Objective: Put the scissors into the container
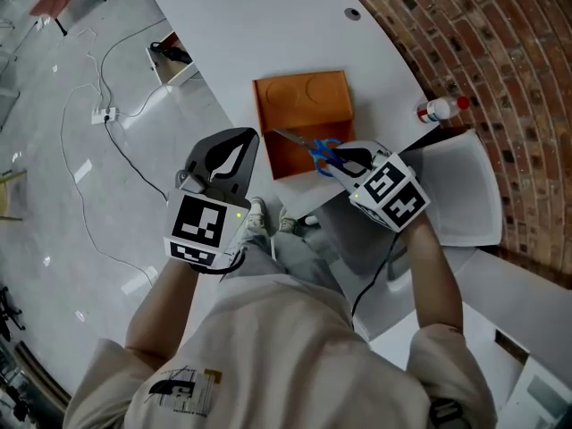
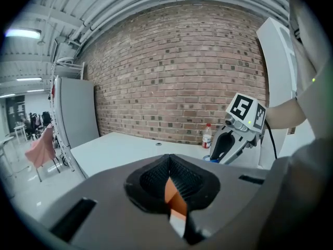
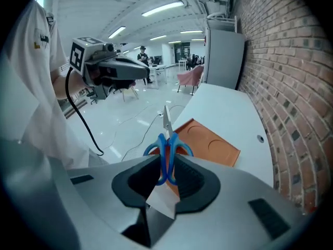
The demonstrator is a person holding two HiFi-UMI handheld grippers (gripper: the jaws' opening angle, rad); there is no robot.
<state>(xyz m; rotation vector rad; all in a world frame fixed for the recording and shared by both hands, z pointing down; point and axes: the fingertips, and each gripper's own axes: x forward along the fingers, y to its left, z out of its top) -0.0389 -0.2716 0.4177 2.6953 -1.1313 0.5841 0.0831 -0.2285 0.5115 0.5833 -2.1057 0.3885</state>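
Over the near right corner of the container (image 1: 304,96), the scissors (image 1: 315,148) hang in the air, clamped by their blue handles between the jaws of the right gripper (image 1: 347,161). The grip looks firm from where I stand: the jaws press on both loops, and the closed blades stick straight out ahead of them. The long axis runs from that gripper across toward the left. The tips are already above the container's near half and the handles are just outside its right wall. So the drop point lies forward and down from the gripper, along the line the blades already point. I'd guess a short push that way and a lowering would do before the jaws let go.

The left gripper (image 1: 234,141) hovers at the container's near left side, jaws shut on nothing. Through the slit under its tips only orange shows. It is close to the container too, but the right one carries the load.

The container is orange and sits on the white table (image 1: 268,25), with two round dimples in its far half and what looks like an open well in the near half. I see nothing lying in the well, though the scissors cover part of it. A bottle (image 1: 440,108) stands well apart to the right, by the brick wall.
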